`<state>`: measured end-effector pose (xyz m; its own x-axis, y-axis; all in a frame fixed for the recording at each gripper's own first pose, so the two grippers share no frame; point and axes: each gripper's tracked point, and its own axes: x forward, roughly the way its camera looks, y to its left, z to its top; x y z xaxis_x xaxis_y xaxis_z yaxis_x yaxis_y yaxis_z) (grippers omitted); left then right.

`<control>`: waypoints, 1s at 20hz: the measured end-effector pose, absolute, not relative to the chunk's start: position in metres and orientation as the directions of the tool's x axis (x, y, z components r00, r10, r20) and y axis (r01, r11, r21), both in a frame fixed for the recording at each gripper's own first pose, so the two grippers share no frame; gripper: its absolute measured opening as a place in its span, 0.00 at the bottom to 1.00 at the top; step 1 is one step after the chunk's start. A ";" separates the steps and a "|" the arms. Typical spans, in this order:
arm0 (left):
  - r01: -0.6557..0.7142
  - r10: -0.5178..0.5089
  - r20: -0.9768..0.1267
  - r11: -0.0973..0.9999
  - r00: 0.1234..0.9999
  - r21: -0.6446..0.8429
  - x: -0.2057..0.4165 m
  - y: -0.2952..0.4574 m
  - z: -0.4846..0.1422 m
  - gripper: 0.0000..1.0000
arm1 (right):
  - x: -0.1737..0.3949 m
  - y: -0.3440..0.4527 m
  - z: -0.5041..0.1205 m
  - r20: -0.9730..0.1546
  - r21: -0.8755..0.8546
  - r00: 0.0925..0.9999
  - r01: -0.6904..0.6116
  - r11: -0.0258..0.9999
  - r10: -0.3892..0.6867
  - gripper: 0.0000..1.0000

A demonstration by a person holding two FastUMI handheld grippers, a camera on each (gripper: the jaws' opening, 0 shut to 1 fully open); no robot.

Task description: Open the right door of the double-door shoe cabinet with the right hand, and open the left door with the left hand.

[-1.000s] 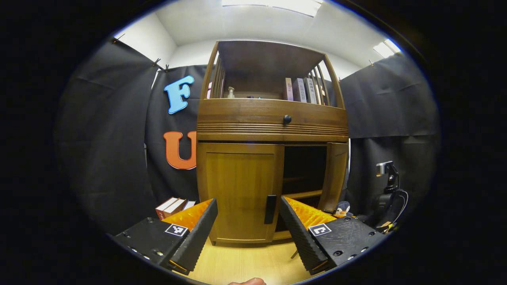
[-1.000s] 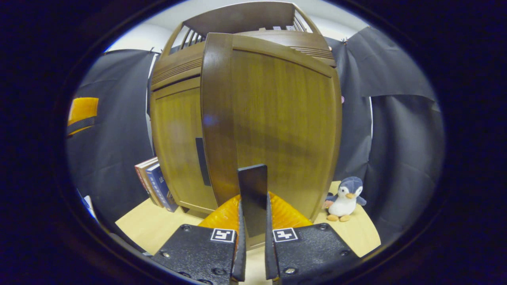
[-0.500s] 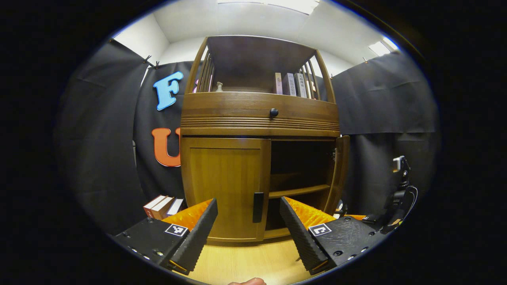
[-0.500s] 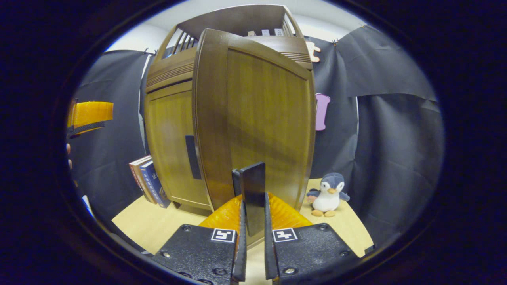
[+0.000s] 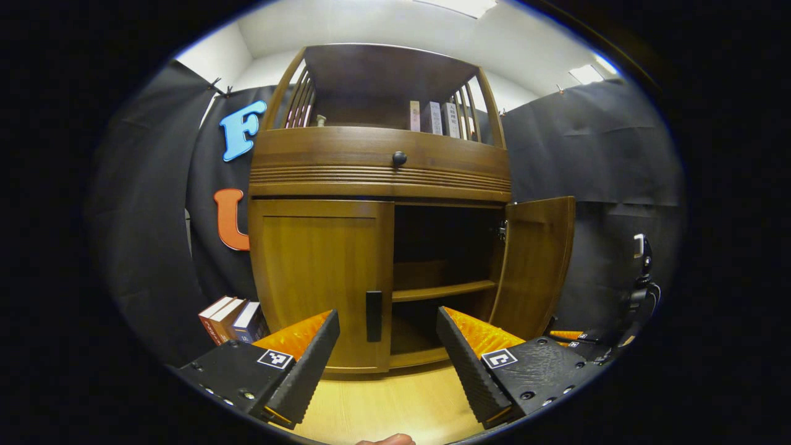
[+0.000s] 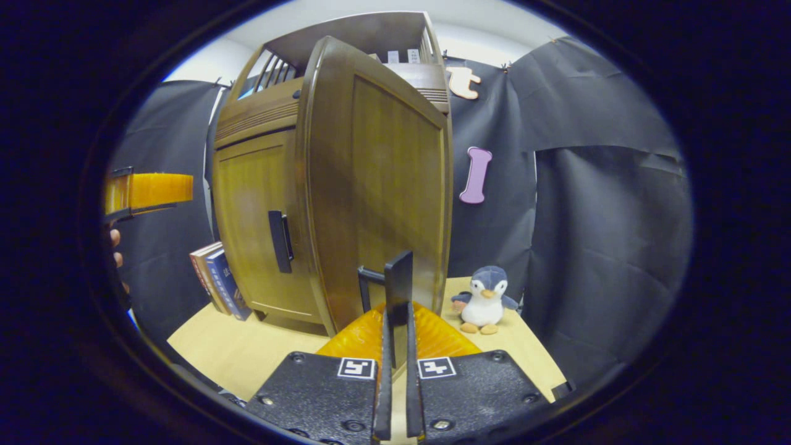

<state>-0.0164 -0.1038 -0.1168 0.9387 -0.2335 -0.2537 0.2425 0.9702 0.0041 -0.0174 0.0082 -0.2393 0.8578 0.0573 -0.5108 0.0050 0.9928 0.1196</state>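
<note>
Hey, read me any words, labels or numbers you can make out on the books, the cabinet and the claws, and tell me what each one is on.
Nothing can be read.
Spines of the top-shelf books: print too small to read.
Spines of the floor books: print blurred, unreadable.
Tops of the left claw and right claw: square black-and-white markers, patterns, no words.
The cabinet and right door handle: no text.

Even, fairly bright light falls from white ceiling panels (image 5: 460, 6) overhead in the left gripper view — they blow out to glare. The brown wooden double-door shoe cabinet (image 5: 321, 272) shows soft sheen; its open compartment sits in deep shadow. Fisheye distortion bows straight edges outward. Both views are sharp — the swung-open brown right door (image 6: 377, 191) slightly soft.
</note>
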 end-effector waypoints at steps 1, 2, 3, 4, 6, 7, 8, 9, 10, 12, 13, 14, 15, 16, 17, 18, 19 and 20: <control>0.249 -0.238 -0.263 0.969 0.935 0.006 -0.017 -0.107 -0.120 0.95 | -0.018 0.004 -0.239 -0.510 0.114 0.859 0.008 0.994 0.052 0.12; 0.252 -0.241 -0.267 0.968 0.933 0.007 -0.016 -0.110 -0.122 0.95 | -0.019 0.001 -0.239 -0.511 0.110 0.859 0.010 0.994 0.048 0.11; 0.257 -0.246 -0.270 0.966 0.931 0.005 -0.016 -0.113 -0.123 0.95 | -0.021 -0.003 -0.239 -0.511 0.109 0.858 0.016 0.994 0.043 0.10; 0.262 -0.251 -0.272 0.965 0.929 0.003 -0.016 -0.115 -0.125 0.95 | -0.021 -0.006 -0.240 -0.512 0.107 0.858 0.023 0.994 0.036 0.09; 0.266 -0.256 -0.279 0.964 0.925 -0.001 -0.015 -0.119 -0.128 0.95 | -0.023 -0.015 -0.241 -0.513 0.098 0.858 0.039 0.994 0.017 0.08; 0.269 -0.259 -0.284 0.963 0.923 -0.004 -0.013 -0.121 -0.129 0.95 | -0.023 -0.020 -0.241 -0.514 0.092 0.858 0.046 0.995 0.008 0.07; 0.272 -0.262 -0.289 0.962 0.921 -0.007 -0.011 -0.123 -0.132 0.95 | -0.025 -0.025 -0.242 -0.518 0.087 0.855 0.055 0.995 -0.002 0.06; 0.275 -0.265 -0.294 0.961 0.918 -0.009 -0.010 -0.125 -0.135 0.95 | -0.025 -0.029 -0.242 -0.522 0.085 0.853 0.062 0.994 -0.009 0.06; 0.278 -0.268 -0.297 0.961 0.916 -0.011 -0.009 -0.127 -0.136 0.95 | -0.026 -0.033 -0.242 -0.524 0.085 0.852 0.068 0.994 -0.014 0.05; 0.283 -0.273 -0.301 0.959 0.914 -0.013 -0.006 -0.132 -0.140 0.95 | -0.026 -0.040 -0.242 -0.523 0.083 0.852 0.081 0.993 -0.026 0.05; 0.286 -0.277 -0.301 0.958 0.913 -0.016 -0.004 -0.134 -0.142 0.95 | -0.027 -0.044 -0.241 -0.520 0.083 0.854 0.086 0.993 -0.030 0.05; 0.289 -0.281 -0.301 0.957 0.911 -0.020 -0.001 -0.137 -0.144 0.95 | -0.027 -0.047 -0.240 -0.517 0.084 0.855 0.089 0.992 -0.033 0.05; 0.294 -0.288 -0.298 0.956 0.910 -0.027 0.000 -0.140 -0.147 0.95 | -0.027 -0.051 -0.238 -0.514 0.084 0.857 0.093 0.992 -0.037 0.04; 0.311 -0.310 -0.283 0.949 0.908 -0.041 0.003 -0.147 -0.150 0.95 | -0.029 -0.055 -0.237 -0.511 0.081 0.858 0.099 0.992 -0.044 0.04; 0.318 -0.319 -0.288 0.947 0.903 -0.049 0.006 -0.151 -0.155 0.94 | -0.029 -0.060 -0.235 -0.506 0.080 0.861 0.106 0.991 -0.052 0.04; 0.320 -0.322 -0.284 0.946 0.903 -0.053 0.009 -0.153 -0.158 0.94 | -0.029 -0.065 -0.233 -0.499 0.080 0.865 0.117 0.990 -0.062 0.04; 0.315 -0.316 -0.280 0.948 0.907 -0.050 0.013 -0.153 -0.161 0.94 | -0.029 -0.071 -0.231 -0.494 0.076 0.867 0.128 0.989 -0.074 0.04; 0.304 -0.305 -0.281 0.951 0.910 -0.048 0.018 -0.151 -0.165 0.94 | -0.030 -0.076 -0.231 -0.491 0.068 0.867 0.139 0.988 -0.089 0.04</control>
